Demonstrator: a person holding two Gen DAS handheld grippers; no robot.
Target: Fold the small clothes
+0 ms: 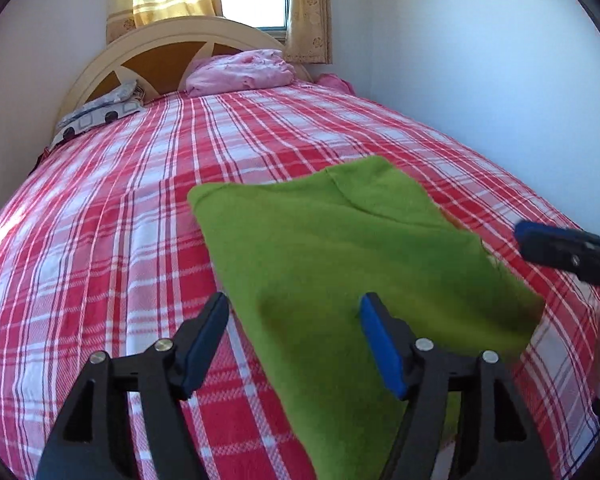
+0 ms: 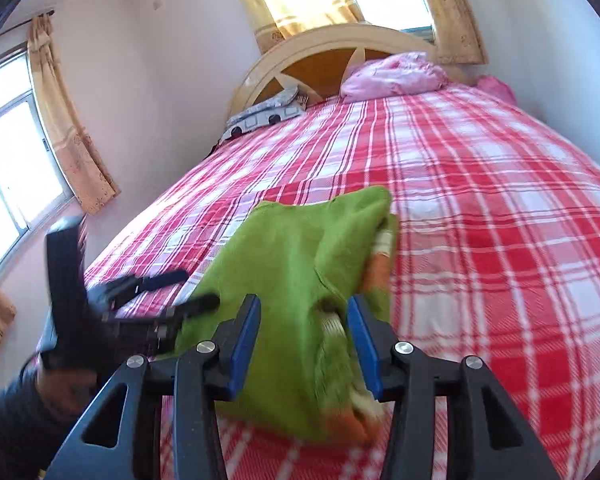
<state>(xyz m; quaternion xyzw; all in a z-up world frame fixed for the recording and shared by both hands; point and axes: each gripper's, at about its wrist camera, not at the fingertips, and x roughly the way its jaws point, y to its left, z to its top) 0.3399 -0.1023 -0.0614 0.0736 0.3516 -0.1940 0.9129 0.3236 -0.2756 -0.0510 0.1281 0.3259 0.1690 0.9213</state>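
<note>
One green garment (image 1: 340, 256) lies folded into a compact stack on the red plaid bedspread (image 1: 100, 240), near the foot of the bed; orange and cream trim shows at its right edge in the right wrist view. The fold appears largely complete; squaring the stack may remain. The left gripper (image 1: 294, 344) has its jaws spread, with nothing pinched. The right gripper (image 2: 304, 344) has its jaws spread around the garment's near edge, pads not pressing. Count: one garment, two grippers, one pink bundle (image 1: 240, 68), one patterned pillow (image 1: 100, 112).
</note>
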